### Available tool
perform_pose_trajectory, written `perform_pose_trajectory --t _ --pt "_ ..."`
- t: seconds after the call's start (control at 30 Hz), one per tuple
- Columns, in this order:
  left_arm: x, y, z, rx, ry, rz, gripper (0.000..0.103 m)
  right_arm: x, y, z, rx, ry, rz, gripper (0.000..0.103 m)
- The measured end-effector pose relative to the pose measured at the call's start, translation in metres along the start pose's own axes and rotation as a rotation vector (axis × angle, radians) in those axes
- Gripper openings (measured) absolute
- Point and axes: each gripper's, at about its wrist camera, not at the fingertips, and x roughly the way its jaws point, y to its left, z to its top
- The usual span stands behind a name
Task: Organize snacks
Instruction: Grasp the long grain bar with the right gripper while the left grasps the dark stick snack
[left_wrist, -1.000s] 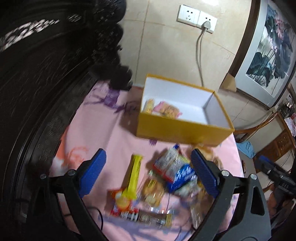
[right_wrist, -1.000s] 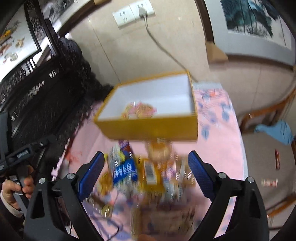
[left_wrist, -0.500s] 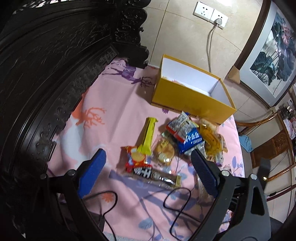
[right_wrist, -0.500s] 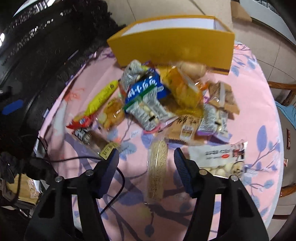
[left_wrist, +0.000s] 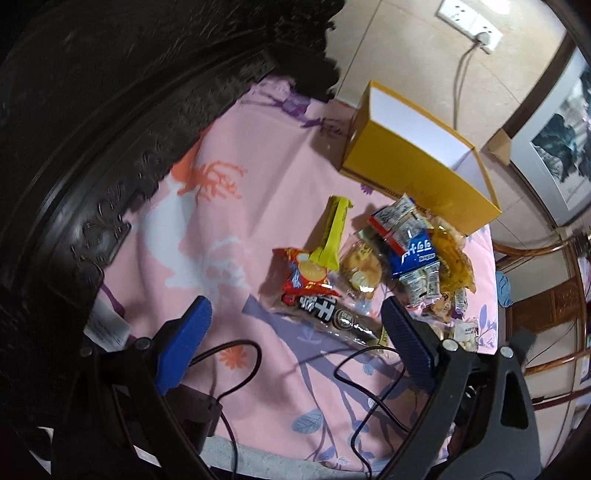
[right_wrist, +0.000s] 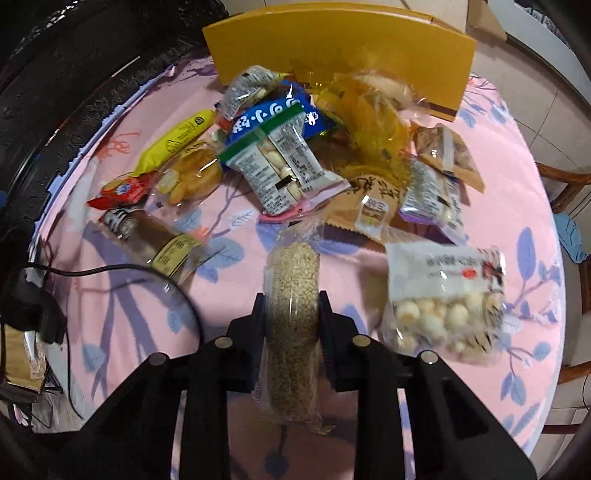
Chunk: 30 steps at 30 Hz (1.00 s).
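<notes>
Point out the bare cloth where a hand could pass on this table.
Free: the pink floral tablecloth between the dark carved wooden frame and the long yellow snack bar. Crowded: the packet pile before the yellow cardboard box; black cables cross the near edge.

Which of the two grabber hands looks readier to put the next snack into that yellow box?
Right. The right gripper is shut on the sesame bar, facing the yellow box. The left gripper is open, holding nothing.
</notes>
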Motion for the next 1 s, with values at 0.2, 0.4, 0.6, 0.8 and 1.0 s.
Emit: perform_pose_trajectory --t 0.2,0.4,0.6,0.8,1.0 --pt "0.019 -0.011 -0.006 0.021 0.026 0.020 0.095 -0.051 -0.009 -0.015 -0.014 -0.071 -0.005 0.027" --pt "0.044 -0.061 -0.027 0.407 -0.022 0.072 0.095 -0.066 -0.017 -0.020 0.028 -0.079 0.002 0.028" --pt "0.067 -0.100 -0.056 0.848 -0.079 0.086 0.095 -0.074 -0.024 -0.026 0.057 -0.092 0.017 0.028" --pt "0.087 -0.113 -0.067 1.132 -0.006 0.072 0.095 -0.079 -0.032 -0.032 0.112 -0.117 0.054 0.028" --pt "0.099 -0.125 -0.086 1.442 0.082 0.031 0.095 -0.076 -0.033 -0.042 0.144 -0.143 0.101 0.028"
